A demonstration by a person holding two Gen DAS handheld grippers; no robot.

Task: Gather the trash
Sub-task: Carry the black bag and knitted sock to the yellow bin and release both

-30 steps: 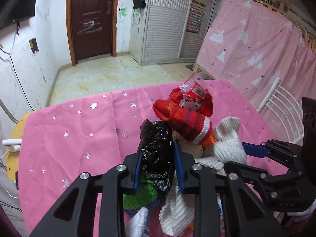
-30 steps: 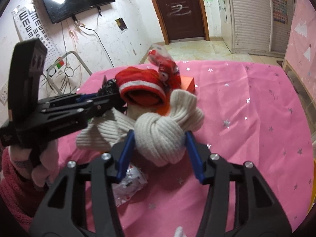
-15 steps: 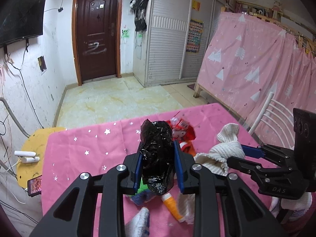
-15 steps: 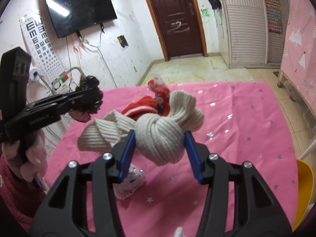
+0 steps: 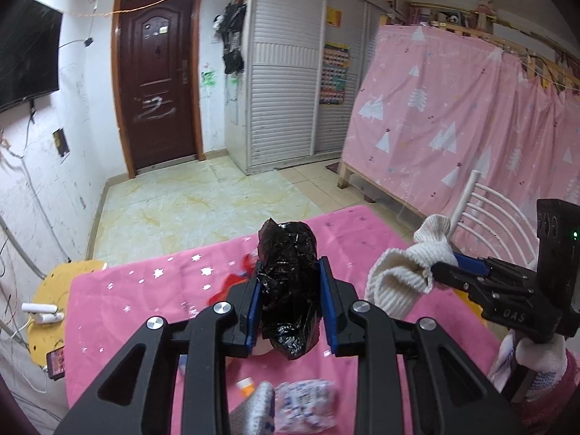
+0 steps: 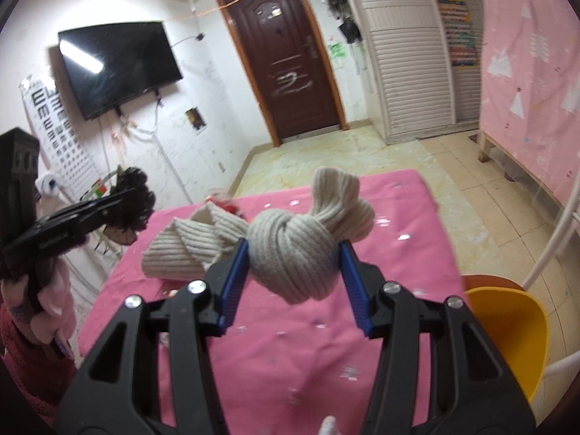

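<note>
My left gripper (image 5: 289,280) is shut on a crumpled black plastic bag (image 5: 288,279) and holds it high above the pink star-print table (image 5: 137,301). My right gripper (image 6: 293,257) is shut on a knotted cream knit sock (image 6: 290,243), also lifted above the table (image 6: 398,253). The sock also shows in the left wrist view (image 5: 402,272), and the black bag in the right wrist view (image 6: 132,206). A red item (image 5: 232,282) lies on the table, mostly hidden behind the left gripper.
A printed wrapper (image 5: 304,406) and a small orange-capped item (image 5: 246,388) lie at the table's near edge. A yellow chair (image 6: 507,333) with a white back stands to the right. A yellow stool (image 5: 54,282) stands to the left. Tiled floor lies beyond.
Both grippers have risen well above the table with the black bag and the sock held. The pile of red items has dropped low in view.
</note>
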